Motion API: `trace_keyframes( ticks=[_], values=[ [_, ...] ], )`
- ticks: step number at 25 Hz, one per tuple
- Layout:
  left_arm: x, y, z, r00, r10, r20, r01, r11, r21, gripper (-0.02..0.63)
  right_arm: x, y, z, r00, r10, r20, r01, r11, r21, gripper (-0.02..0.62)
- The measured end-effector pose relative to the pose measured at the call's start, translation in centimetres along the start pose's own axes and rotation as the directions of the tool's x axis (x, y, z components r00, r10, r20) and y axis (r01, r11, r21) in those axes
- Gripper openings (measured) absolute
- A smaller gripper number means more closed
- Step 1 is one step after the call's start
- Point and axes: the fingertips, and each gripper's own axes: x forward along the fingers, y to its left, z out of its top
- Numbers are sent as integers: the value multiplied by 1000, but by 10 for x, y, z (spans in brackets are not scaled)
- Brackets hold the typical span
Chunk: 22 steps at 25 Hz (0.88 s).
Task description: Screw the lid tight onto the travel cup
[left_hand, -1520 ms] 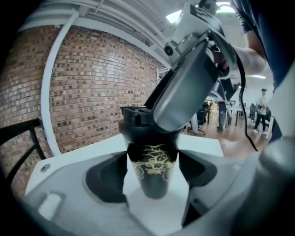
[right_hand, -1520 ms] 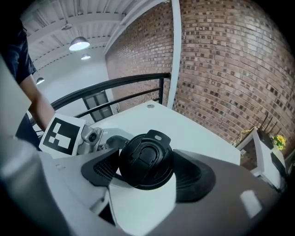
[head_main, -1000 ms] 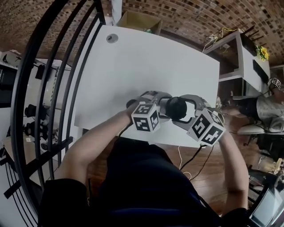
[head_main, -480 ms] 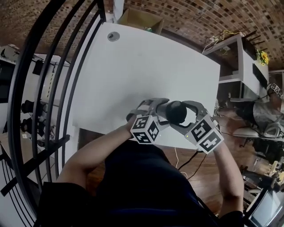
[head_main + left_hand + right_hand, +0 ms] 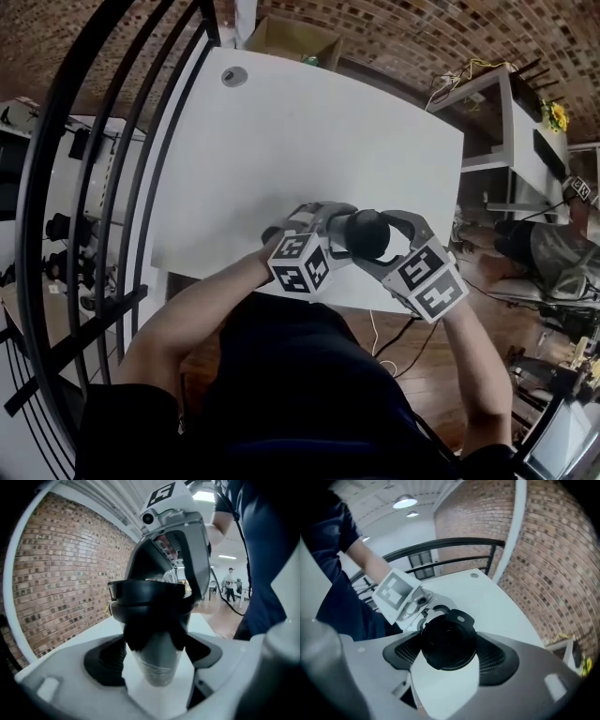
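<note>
- Black lid (image 5: 449, 639) is clamped by its rim between the jaws of the right gripper (image 5: 386, 240). In the right gripper view it fills the gap at the frame's centre.
- Grey cup (image 5: 157, 660) is held by its body in the clenched jaws of the left gripper (image 5: 339, 228). In the left gripper view it stands mid-frame, with the lid seated on its mouth.
- Over the last second the pair has hardly travelled. Cup and lid stay at the lower centre of the head view, over the near edge of the tabletop (image 5: 309, 131). Whether the cup rests on it cannot be told.
- What has changed is how the grippers are set:
  - The right cube (image 5: 431, 279) has dropped a little and turned, so its faces show at a new angle.
  - The left cube (image 5: 302, 262) has slid slightly toward the lower left.
  - Both grips have held throughout.
- This looks like a twist under way, with the lid being turned against a cup that the other gripper keeps from spinning.
- The lid looks level on the rim, and the left gripper view shows no gap, so the thread is probably engaged. How tight it is cannot be judged from here.
- More turning, perhaps after a fresh grip on the lid, is likely still needed.
</note>
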Motion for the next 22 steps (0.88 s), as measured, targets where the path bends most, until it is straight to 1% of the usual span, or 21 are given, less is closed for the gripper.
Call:
trace_keyframes(
  ticks=[1, 2, 5, 6, 7, 8, 9, 10, 11, 12, 13, 14, 15, 16, 17, 18, 19, 21, 22],
  values=[
    [0, 0, 0, 1000, 10, 3, -10, 1000, -4, 391, 0, -1, 0, 1000, -28, -5, 28, 998, 64, 371],
    [0, 0, 0, 1000, 15, 4, -15, 1000, -6, 391, 0, -2, -1, 999, -46, -11, 47, 994, 100, 371],
    [-1, 1, -1, 1000, 26, 3, -26, 1000, -6, 393, -1, 0, 3, 998, -46, -30, 49, 992, 117, 371],
    [-1, 1, -1, 1000, 30, 0, -30, 1000, -2, 394, -1, 0, 4, 998, -36, -43, 40, 994, 98, 371],
    [0, 1, -1, 1000, 31, -6, -31, 1000, 4, 397, 0, 0, 4, 998, -23, -60, 27, 998, 55, 371],
    [0, 0, -2, 1000, 27, -11, -27, 1000, 11, 417, 0, 2, 4, 997, -8, -75, 6, 1000, -22, 371],
    [-1, -1, -2, 1000, 21, -14, -21, 1000, 14, 430, 1, 5, 4, 996, 12, -88, -23, 991, -130, 371],
    [-1, -1, -3, 1000, 15, -16, -15, 1000, 17, 430, 3, 8, 4, 994, 37, -101, -62, 966, -253, 371],
    [-2, -1, -3, 1000, 14, -17, -14, 1000, 21, 428, 3, 12, 3, 991, 67, -116, -106, 922, -372, 371],
    [-2, -1, -3, 1000, 17, -17, -17, 1000, 26, 423, 4, 16, 3, 986, 97, -137, -151, 867, -474, 371],
    [-2, -1, -2, 1000, 23, -16, -23, 999, 28, 416, 4, 19, 2, 979, 119, -165, -192, 809, -555, 371],
    [-2, -1, -2, 999, 31, -14, -30, 999, 23, 413, 4, 21, 1, 972, 129, -198, -226, 760, -610, 371],
    [-2, 0, -3, 999, 39, -12, -39, 999, 11, 413, 5, 22, 1, 964, 128, -232, -250, 729, -637, 371],
    [-2, 1, -3, 999, 46, -11, -46, 999, -2, 413, 5, 21, 1, 958, 119, -260, -264, 719, -644, 371],
    [-2, 2, -3, 999, 50, -12, -50, 999, -10, 413, 6, 20, 3, 954, 105, -279, -265, 728, -632, 371],
    [-2, 2, -2, 999, 52, -13, -52, 999, -13, 413, 6, 18, 4, 954, 90, -287, -253, 757, -602, 371],
    [-2, 2, -2, 999, 52, -13, -53, 999, -10, 413, 6, 17, 5, 956, 75, -283, -225, 805, -549, 371],
    [-2, 0, -1, 999, 54, -8, -54, 999, 5, 413, 5, 15, 4, 967, 37, -252, -133, 916, -378, 371],
    [-2, -1, -1, 998, 56, -5, -56, 998, 14, 411, 4, 14, 3, 971, 13, -237, -83, 954, -288, 371]
  ],
)
